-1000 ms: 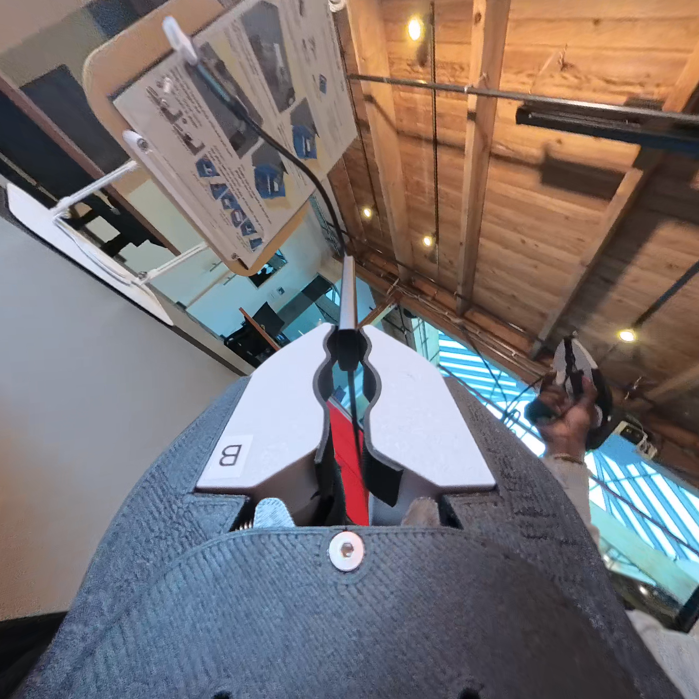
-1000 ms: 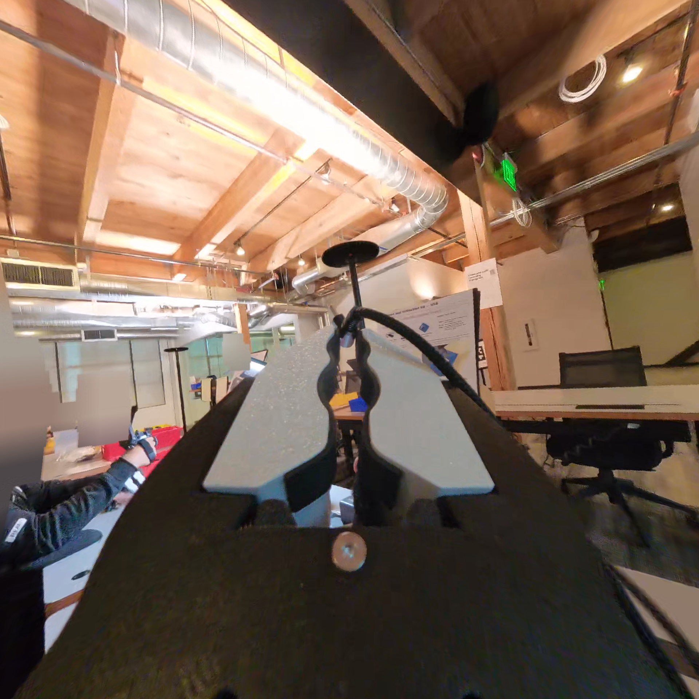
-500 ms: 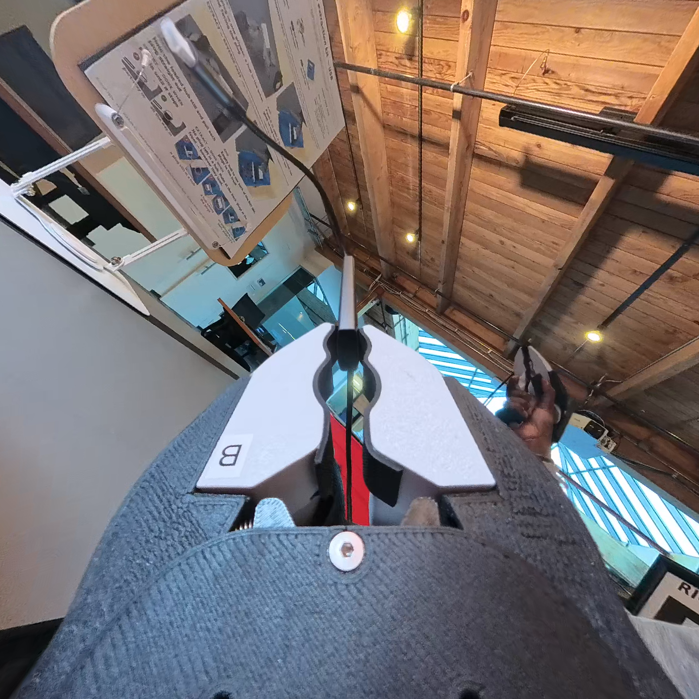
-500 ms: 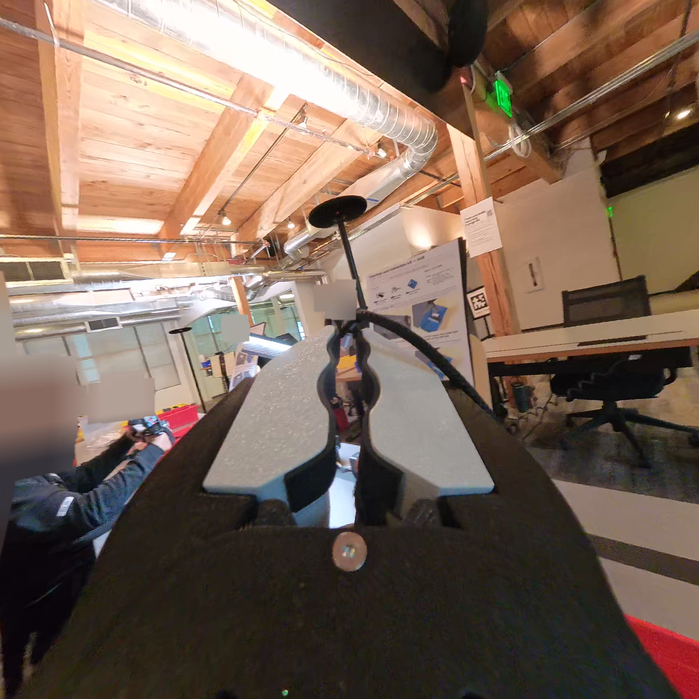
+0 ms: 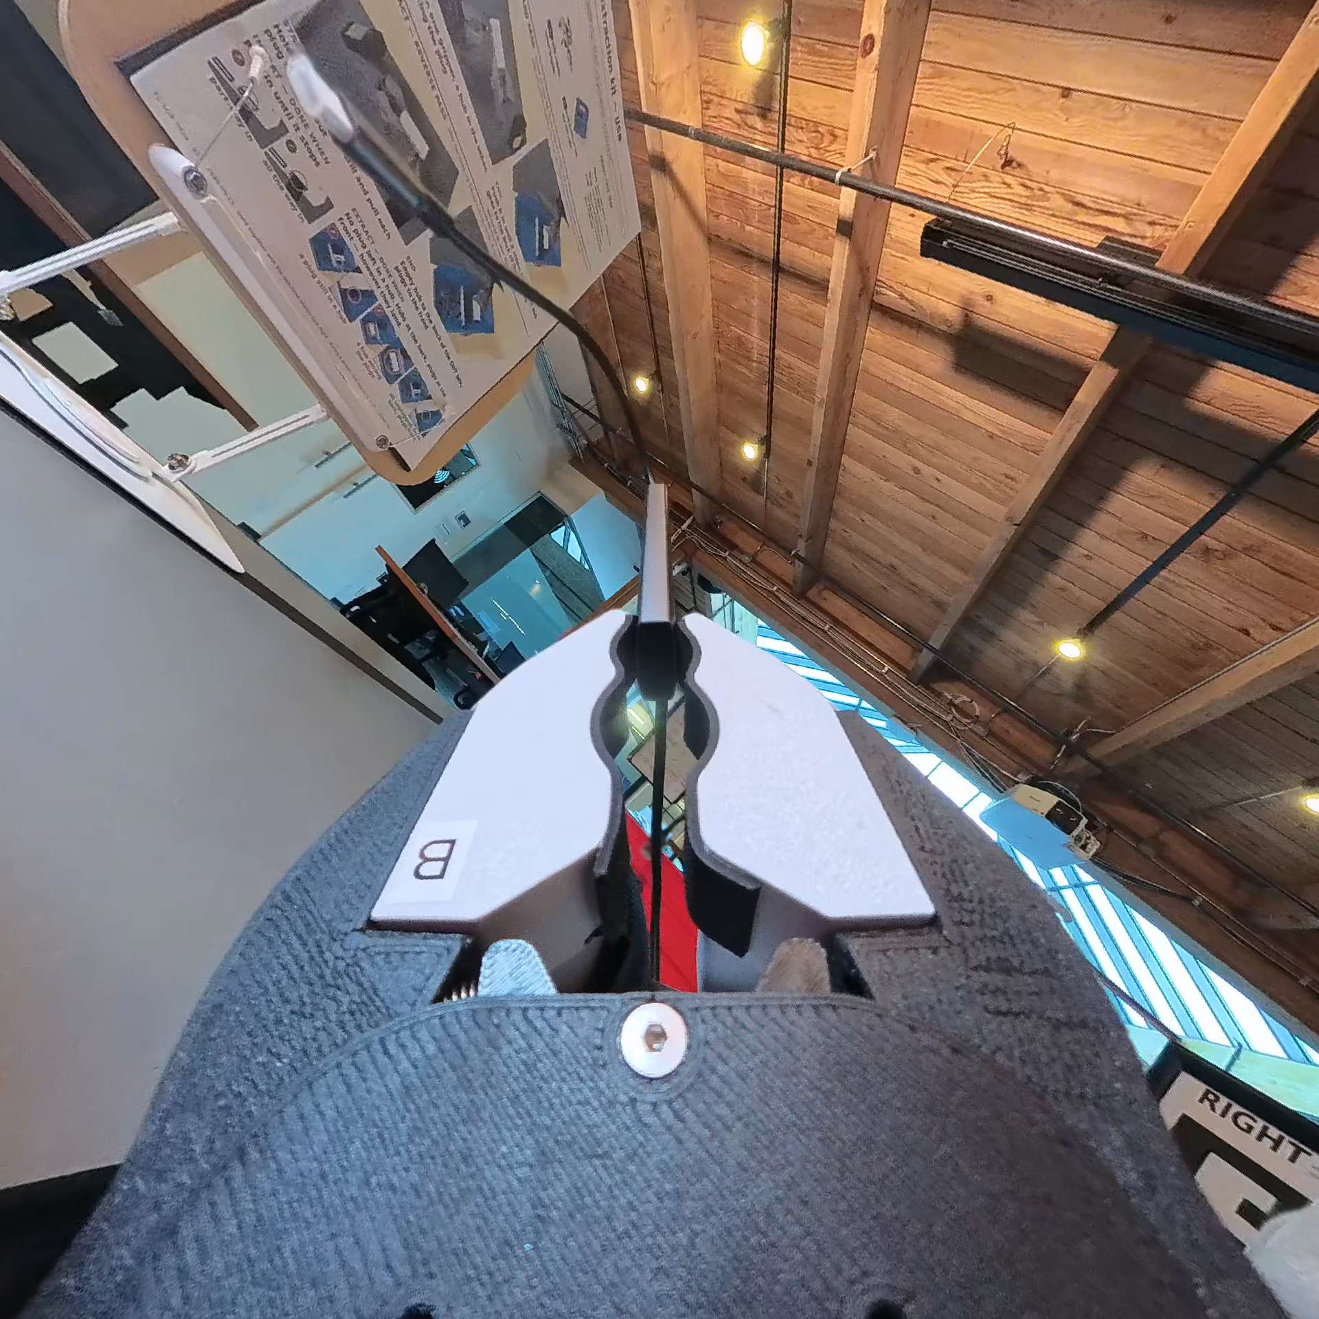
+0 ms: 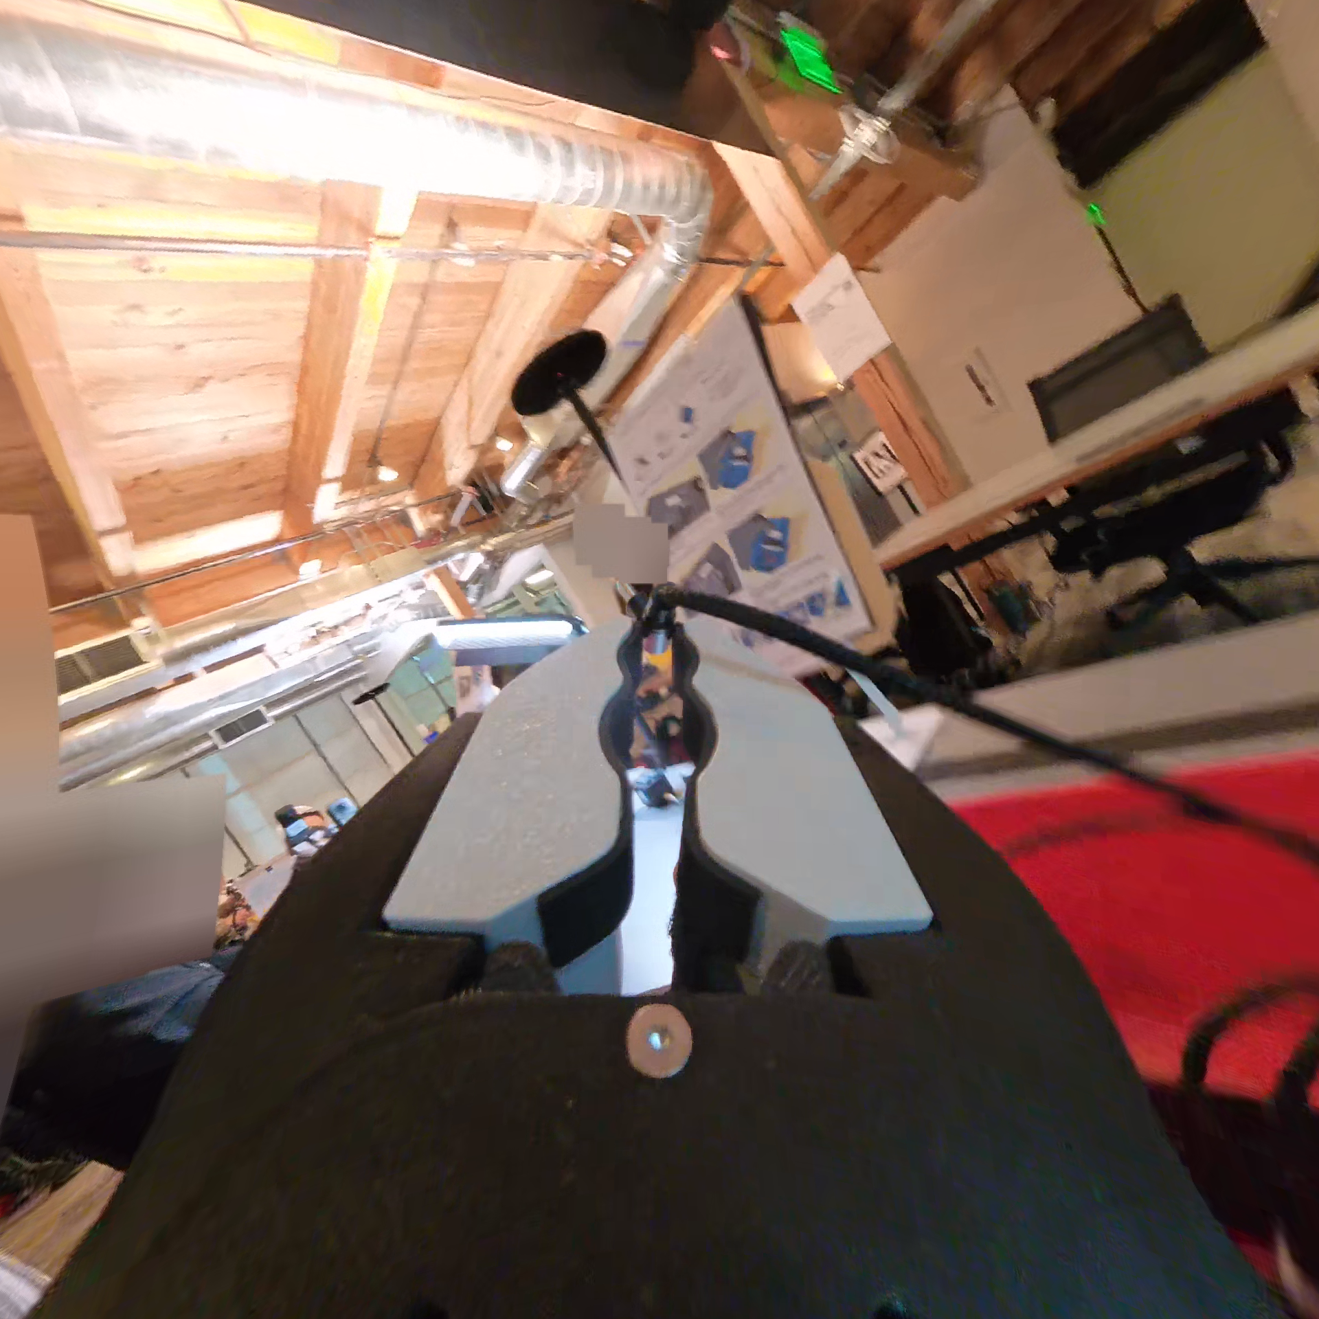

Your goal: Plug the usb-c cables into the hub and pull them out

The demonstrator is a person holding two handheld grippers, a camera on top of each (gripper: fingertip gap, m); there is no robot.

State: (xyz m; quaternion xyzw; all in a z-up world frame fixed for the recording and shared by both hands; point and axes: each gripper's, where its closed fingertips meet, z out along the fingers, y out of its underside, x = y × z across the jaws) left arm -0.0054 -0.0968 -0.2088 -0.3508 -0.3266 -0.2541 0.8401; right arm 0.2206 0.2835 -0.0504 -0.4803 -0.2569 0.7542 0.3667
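**Hub edge-on in the left, cable plug pinched in the right**

While you are aiming both grippers up toward the ceiling, you are clamping the left gripper narrowly on the hub, a thin silver bar seen edge-on and standing straight out past the tips. Holding it by one end is probably leaving the ports free. Its own black lead is arching up and away to a white-tipped plug in front of the poster, so it is not dragging on the hub.

You are closing the right gripper on the plug end of the cable, right at the tips, which is keeping the connector stiff for insertion. The cord is trailing off right over the red mat, slack. Hub and plug are in separate views, so I cannot tell how far apart they are, and neither view shows them mated.
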